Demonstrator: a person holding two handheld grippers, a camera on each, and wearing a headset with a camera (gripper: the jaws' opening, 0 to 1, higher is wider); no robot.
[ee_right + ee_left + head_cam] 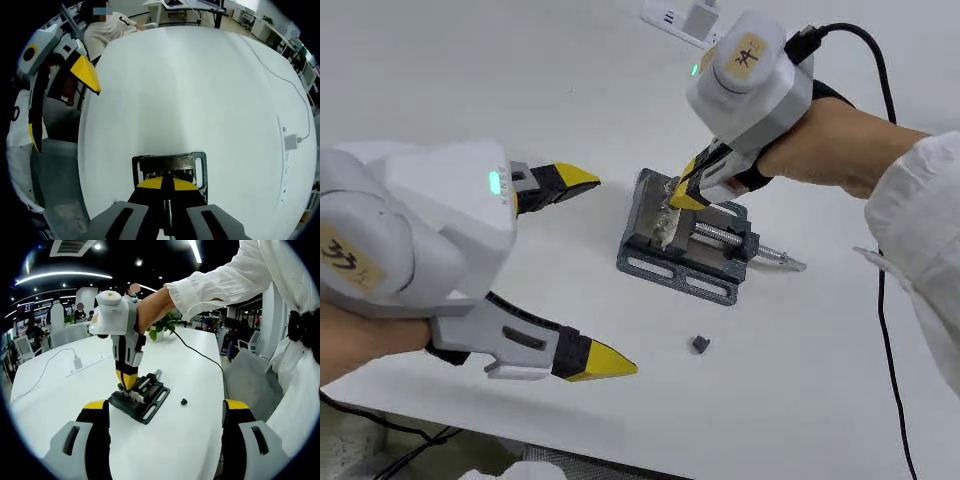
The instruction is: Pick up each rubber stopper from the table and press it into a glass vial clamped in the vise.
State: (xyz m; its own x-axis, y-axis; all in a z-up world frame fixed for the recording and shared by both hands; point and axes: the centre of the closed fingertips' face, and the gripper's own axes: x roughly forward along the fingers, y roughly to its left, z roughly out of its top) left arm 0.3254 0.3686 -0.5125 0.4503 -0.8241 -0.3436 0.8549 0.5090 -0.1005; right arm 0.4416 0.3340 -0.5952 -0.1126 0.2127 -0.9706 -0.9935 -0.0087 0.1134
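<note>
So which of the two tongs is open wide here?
The left tongs, tips spread far apart, away from the vise; the right tongs have tips together down at the vise.

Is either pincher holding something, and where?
Left hand-held gripper is open, holding nothing. Right hand-held gripper is shut at the vise; anything pinched at its tips is hidden.

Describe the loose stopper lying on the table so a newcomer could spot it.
On the white table, find the dark grey metal vise. Just off its base, on the person's side, lies a small dark rubber stopper: a tiny blocky lump alone on bare tabletop, touching nothing.
</note>
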